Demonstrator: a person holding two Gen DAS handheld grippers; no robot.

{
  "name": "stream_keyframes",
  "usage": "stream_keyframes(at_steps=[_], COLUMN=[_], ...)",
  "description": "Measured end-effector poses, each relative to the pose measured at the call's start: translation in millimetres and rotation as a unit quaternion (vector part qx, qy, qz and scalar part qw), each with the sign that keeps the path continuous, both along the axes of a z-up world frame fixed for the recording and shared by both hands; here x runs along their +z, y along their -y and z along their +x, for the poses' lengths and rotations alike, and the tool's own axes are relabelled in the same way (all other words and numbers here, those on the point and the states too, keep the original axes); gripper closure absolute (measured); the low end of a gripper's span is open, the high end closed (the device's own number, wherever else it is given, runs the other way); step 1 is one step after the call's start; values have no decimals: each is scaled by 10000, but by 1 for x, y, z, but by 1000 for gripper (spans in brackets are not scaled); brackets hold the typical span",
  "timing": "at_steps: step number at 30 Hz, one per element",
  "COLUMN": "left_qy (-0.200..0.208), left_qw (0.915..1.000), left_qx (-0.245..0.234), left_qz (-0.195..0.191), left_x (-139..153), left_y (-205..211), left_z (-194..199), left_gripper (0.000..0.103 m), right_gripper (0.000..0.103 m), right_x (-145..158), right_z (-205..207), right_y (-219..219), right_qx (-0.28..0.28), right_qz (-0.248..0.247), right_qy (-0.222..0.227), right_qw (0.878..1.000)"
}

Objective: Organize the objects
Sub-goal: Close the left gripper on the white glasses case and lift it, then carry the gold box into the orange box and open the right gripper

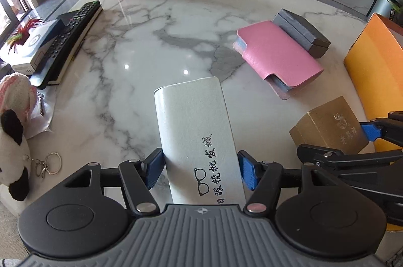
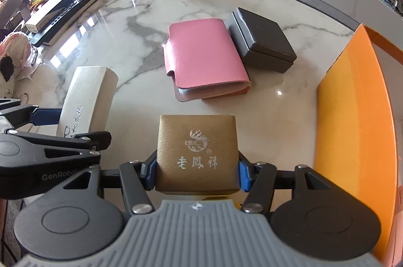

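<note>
On a marble table (image 1: 141,45), the left gripper (image 1: 200,170) straddles a white glasses case (image 1: 196,131), its long axis running away between the jaws; pad contact is unclear. Just right, the right gripper (image 2: 195,172) clamps a gold box (image 2: 197,153) beside an orange box (image 2: 352,115), whose inside is hidden.

A broad bare stretch of marble table (image 1: 141,45) lies open ahead. The pink wallet (image 2: 204,58) and dark box (image 2: 262,42) block the right, before the orange box (image 2: 352,121); the remote (image 1: 73,37) lines the left.
</note>
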State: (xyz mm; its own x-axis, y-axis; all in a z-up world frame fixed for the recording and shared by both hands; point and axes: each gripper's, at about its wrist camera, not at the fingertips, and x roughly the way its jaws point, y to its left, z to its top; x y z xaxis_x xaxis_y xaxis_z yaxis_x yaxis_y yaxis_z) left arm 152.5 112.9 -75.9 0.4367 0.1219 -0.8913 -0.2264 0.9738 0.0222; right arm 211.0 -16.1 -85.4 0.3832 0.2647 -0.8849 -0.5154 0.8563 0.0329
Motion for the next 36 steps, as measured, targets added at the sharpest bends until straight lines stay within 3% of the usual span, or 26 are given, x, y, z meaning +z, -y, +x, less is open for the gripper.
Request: stream_keyframes(at_steps=[11,15,20,25,36], left_qy=[155,384,638,859,1160], left_qw=[9998,9991,9977,9961,9919], left_qx=[117,98,-16,-113,-515], left_qz=[-28,140,222,153,90], left_x=[26,46,73,93,107], left_y=[0,9,27,52,103], left_z=[-19,-28,-34,-36,-33], left_gripper=[31,31,34,38,39], right_gripper=[43,43,43,43,42], right_x=[25,40,62,85,108], right_z=[-18,-29,-38,-45,-55], right_y=[5,13,36,63,126], right_qx=[-62,-142,-332,-401,-656], right_qz=[269,452,851,921,1000], right_qy=[126,261,338,535,788], right_qw=[9995,9985,9952,9935,9897])
